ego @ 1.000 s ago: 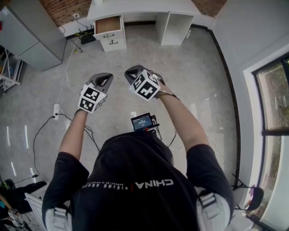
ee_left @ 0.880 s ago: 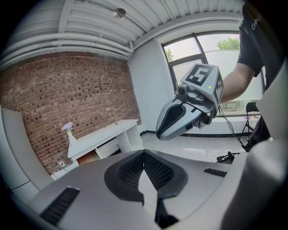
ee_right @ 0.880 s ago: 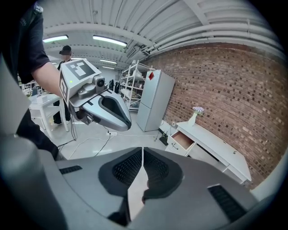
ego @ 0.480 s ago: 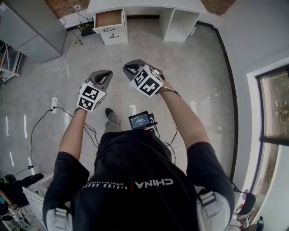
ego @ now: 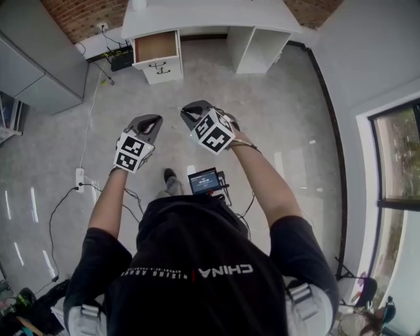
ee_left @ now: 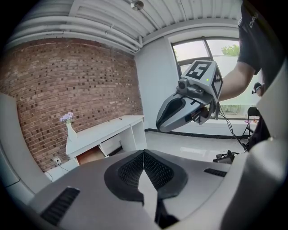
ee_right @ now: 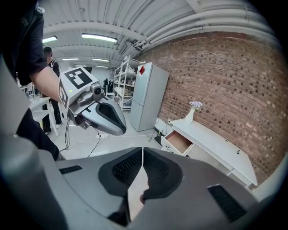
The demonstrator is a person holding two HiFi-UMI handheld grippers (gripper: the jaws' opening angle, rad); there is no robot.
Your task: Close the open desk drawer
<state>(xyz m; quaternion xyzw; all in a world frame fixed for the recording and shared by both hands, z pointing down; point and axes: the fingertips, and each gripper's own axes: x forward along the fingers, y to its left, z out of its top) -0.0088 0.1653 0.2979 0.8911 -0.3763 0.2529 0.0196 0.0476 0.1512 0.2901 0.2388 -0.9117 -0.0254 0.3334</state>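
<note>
A white desk (ego: 197,13) stands against the brick wall at the top of the head view. Its top left drawer (ego: 156,47) is pulled out, showing a bare wooden bottom. The same open drawer (ee_right: 178,141) shows in the right gripper view and the drawer (ee_left: 90,155) in the left gripper view. My left gripper (ego: 149,121) and right gripper (ego: 191,107) hang in the air side by side, well short of the desk. Both are shut with nothing between the jaws.
A grey cabinet (ego: 33,65) stands left of the desk. Cables and a power strip (ego: 81,177) lie on the floor at the left. A vase with flowers (ee_right: 191,113) sits on the desk. A window (ego: 394,157) fills the right wall.
The desk and its open drawer sit slightly lower in the head view, and the person has stepped forward, one foot now showing. Both grippers keep their pose, still shut.
</note>
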